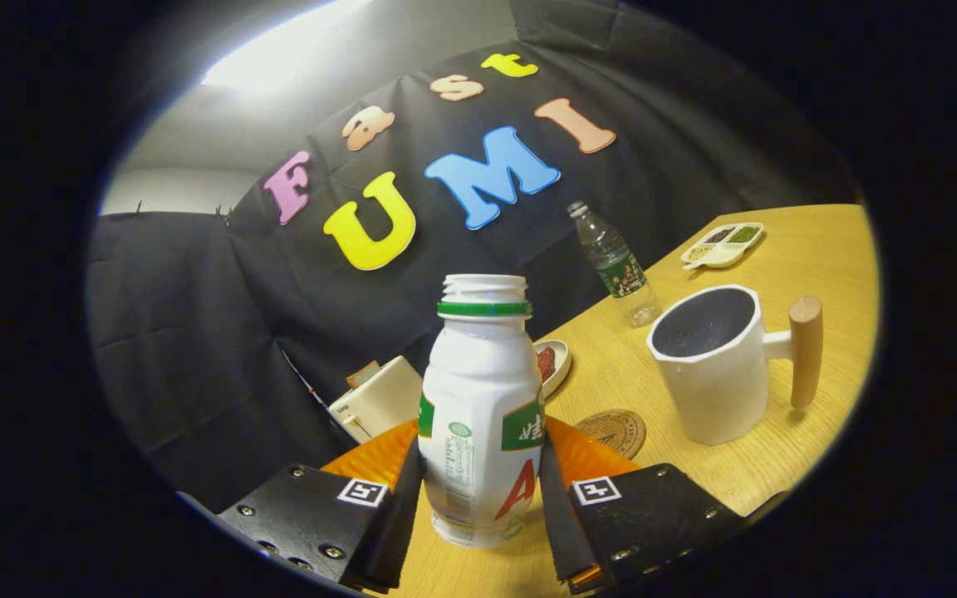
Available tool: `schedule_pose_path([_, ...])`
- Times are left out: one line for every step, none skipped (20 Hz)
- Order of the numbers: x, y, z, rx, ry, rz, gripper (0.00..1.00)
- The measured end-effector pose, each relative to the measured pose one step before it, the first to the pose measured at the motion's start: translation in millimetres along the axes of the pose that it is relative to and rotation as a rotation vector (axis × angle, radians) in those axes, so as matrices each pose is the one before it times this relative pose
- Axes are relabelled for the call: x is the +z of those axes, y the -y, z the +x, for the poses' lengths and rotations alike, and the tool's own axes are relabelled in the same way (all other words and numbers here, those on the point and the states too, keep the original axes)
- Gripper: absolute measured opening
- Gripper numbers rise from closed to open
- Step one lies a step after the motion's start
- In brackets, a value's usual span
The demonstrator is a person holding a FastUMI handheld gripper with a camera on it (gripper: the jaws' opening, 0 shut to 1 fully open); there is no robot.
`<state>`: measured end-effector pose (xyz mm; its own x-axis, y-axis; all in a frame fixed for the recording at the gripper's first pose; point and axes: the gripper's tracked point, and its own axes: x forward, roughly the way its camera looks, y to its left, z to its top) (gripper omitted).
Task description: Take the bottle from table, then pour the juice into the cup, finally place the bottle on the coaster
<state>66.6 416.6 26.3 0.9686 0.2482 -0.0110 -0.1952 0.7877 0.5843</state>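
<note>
One toaster (pixel 375 397) sits left of the bottle (pixel 481 415), which the claw (pixel 478 507) grips, both fingers pressing its sides above the counter (pixel 811 249). Right of the bottle: one dish (pixel 553 364), one coaster (pixel 614 431), one cup (pixel 715 365), one water bottle (pixel 615 266), one tray (pixel 723 243).

We count 2 bottles: 1 white juice bottle (pixel 483 415) with its cap off, pressed between the 2 fingers (pixel 566 515) of the 1 gripper (pixel 478 519), and 1 clear water bottle (pixel 615 264) beyond it. We see 1 white cup (pixel 715 365) with a wooden handle, and 1 round coaster (pixel 615 432) on the wooden table (pixel 811 249). We count 2 dishes: 1 small dish (pixel 556 364) behind the juice bottle, and 1 divided tray (pixel 723 243) with 3 compartments. We also see 1 orange plate (pixel 379 455) and 1 cream toaster (pixel 379 399).
</note>
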Motion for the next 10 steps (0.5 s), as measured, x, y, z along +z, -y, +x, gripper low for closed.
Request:
schedule_pose_path([1.63,2.15,1.52,-0.00081,-0.00044,0.01755,0.66])
schedule_pose_path([-0.93,0.92,1.02,0.00192,-0.00329,0.02193,0.66])
schedule_pose_path([-0.35,1.00,1.08,0.00406,-0.00158,0.02569,0.66])
schedule_pose_path([0.54,1.90,-0.01,0.00367,-0.00033,0.02873,0.66])
schedule_pose_path([1.37,1.10,0.30,0.00277,0.00113,0.03419,0.66])
schedule_pose_path([-0.56,-0.22,0.32,0.01051,-0.00181,0.04120,0.66])
schedule_pose_path([-0.43,-1.52,0.30,0.01560,-0.00076,0.04377,0.66])
schedule_pose_path([0.58,-0.94,-0.49,0.01338,0.00163,0.03638,0.66])
schedule_pose_path([0.37,0.29,-0.94,0.00551,0.00155,0.02556,0.66])
schedule_pose_path([0.49,0.84,-0.01,-0.00085,0.00153,0.01617,0.66])
